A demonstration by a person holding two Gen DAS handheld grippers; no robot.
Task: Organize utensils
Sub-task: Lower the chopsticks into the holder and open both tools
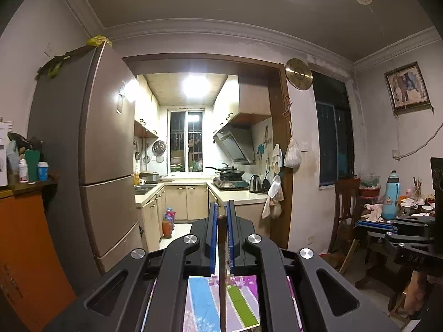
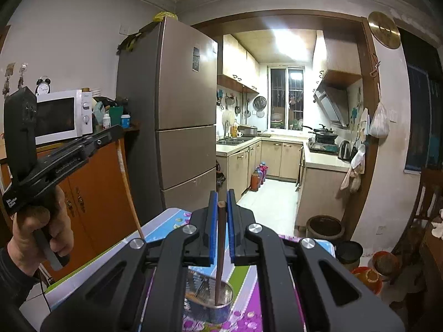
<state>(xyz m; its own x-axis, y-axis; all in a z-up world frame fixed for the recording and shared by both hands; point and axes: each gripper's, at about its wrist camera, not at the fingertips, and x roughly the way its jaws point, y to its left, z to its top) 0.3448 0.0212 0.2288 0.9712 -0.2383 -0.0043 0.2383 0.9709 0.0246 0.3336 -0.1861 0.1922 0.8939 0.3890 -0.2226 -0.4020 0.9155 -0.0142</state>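
My left gripper is shut on a dark brown chopstick that stands upright between its blue pads and runs down past the flowered tablecloth. My right gripper is likewise shut on a brown chopstick, whose lower end stands inside a shiny metal cup on the cloth-covered table. In the right wrist view a hand holds the left gripper up at the left, with a thin stick hanging below its tip. The right gripper shows at the right edge of the left wrist view.
A tall grey fridge and an orange cabinet with a white microwave stand to the left. Ahead a doorway opens into the kitchen. A dark pot sits on the floor. At the right are a wooden chair and a blue thermos.
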